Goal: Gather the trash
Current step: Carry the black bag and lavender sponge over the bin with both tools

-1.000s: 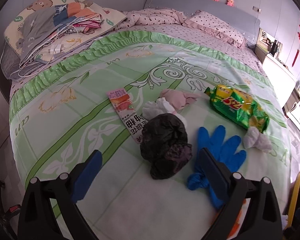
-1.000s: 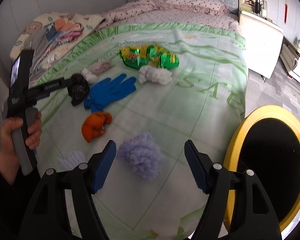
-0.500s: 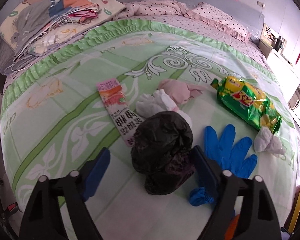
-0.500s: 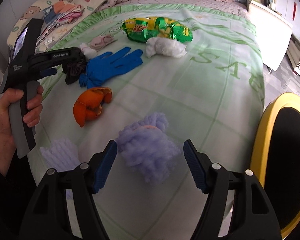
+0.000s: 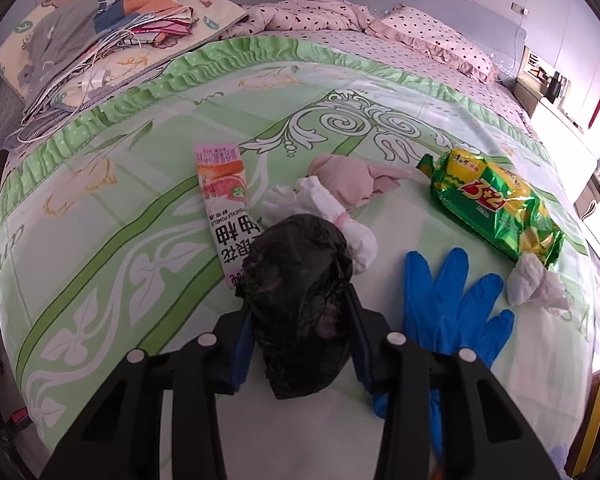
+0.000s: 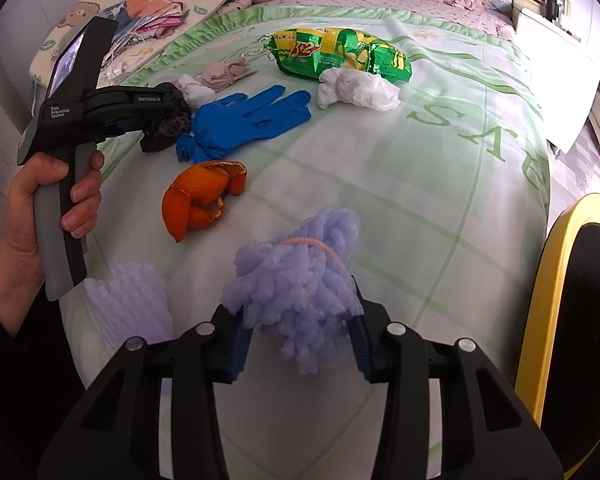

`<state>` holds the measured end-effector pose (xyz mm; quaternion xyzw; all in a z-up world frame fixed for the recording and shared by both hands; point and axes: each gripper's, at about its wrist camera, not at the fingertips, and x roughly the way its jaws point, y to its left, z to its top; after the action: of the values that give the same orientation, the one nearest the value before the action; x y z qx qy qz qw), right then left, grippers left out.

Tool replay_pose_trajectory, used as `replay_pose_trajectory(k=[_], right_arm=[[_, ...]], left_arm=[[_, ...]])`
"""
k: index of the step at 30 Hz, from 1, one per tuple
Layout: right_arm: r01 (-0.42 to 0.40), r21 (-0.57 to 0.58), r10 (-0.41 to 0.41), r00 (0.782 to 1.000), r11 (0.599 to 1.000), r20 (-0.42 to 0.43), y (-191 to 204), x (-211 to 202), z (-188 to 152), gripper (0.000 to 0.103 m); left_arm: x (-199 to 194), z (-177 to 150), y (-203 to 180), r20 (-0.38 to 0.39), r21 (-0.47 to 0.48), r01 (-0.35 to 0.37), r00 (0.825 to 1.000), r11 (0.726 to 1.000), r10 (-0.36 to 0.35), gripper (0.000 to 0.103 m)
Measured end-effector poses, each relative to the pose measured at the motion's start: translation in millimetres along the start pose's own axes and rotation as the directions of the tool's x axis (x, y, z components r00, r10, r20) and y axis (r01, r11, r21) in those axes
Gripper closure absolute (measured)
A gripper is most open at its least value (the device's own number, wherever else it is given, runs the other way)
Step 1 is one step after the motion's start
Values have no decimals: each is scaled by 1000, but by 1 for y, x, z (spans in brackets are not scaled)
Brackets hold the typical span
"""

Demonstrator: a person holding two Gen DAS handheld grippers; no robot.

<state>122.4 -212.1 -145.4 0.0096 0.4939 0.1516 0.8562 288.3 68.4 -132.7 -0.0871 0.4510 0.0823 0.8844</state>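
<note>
Both grippers have just closed. Your left gripper (image 5: 300,340), wide apart a second ago, now has its fingers clamped on the black bag (image 5: 298,300), which lies on the bed (image 5: 100,240) between the juice wrapper (image 5: 224,208) and the blue glove (image 5: 452,304). Your right gripper (image 6: 300,348) has likewise pinched the purple foam wad (image 6: 300,292) near the bed's edge. Both pieces look secured, so next is lift and carry to the yellow bin (image 6: 556,280) at right. Orange peel (image 6: 200,200), snack packet (image 6: 340,56) and tissues (image 6: 356,88) are left to collect.
</note>
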Motion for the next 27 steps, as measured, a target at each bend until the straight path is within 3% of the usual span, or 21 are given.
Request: replay_pose_trajectory(k=[11, 27], right_arm=[[-18, 72, 13, 997, 997, 74, -13, -22, 6, 64], [-21, 96, 5, 987, 995, 163, -19, -91, 14, 64]], left_arm=[[-33, -3, 7, 47, -57, 55, 998, 997, -53, 65], [-103, -28, -20, 114, 26, 103, 988, 994, -105, 65]])
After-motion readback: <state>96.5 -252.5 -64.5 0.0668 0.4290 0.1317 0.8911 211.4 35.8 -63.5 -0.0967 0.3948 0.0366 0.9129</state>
